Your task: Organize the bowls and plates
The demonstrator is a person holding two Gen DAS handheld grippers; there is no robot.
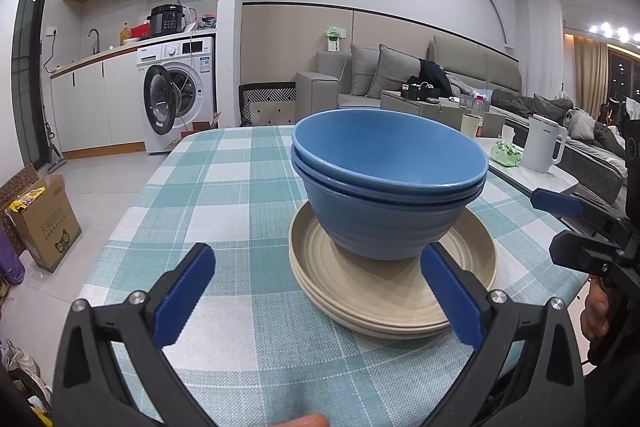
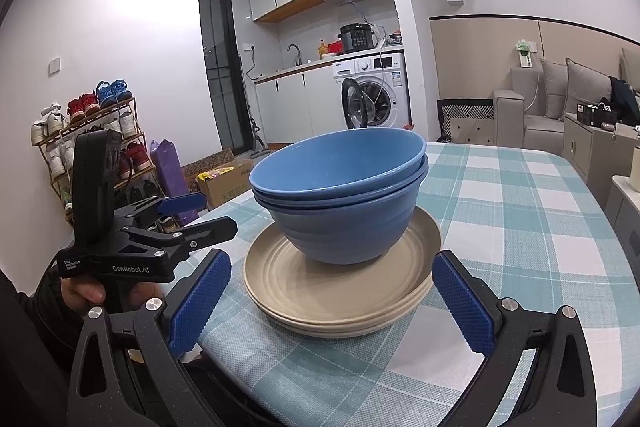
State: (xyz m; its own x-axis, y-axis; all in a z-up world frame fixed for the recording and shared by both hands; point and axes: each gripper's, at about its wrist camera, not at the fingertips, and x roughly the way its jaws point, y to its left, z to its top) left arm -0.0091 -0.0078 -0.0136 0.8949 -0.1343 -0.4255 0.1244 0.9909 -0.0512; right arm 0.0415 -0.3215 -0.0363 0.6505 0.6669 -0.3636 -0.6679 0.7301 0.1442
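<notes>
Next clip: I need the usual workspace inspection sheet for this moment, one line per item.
Surface: table under a teal and white checked tablecloth, flat, no spills seen.
Job's things: two nested blue bowls stand upright on a stack of beige plates; plate count unclear.
Clutter: nothing seen on the cloth beside the stack.
Grippers: left gripper open, empty, short of the plates; right gripper open, empty, facing the stack.
Cables: nothing seen on the table; a cord hangs near the washing machine.
Surroundings: cardboard box on the floor, white kettle on a side table, shoe rack, sofa.
</notes>
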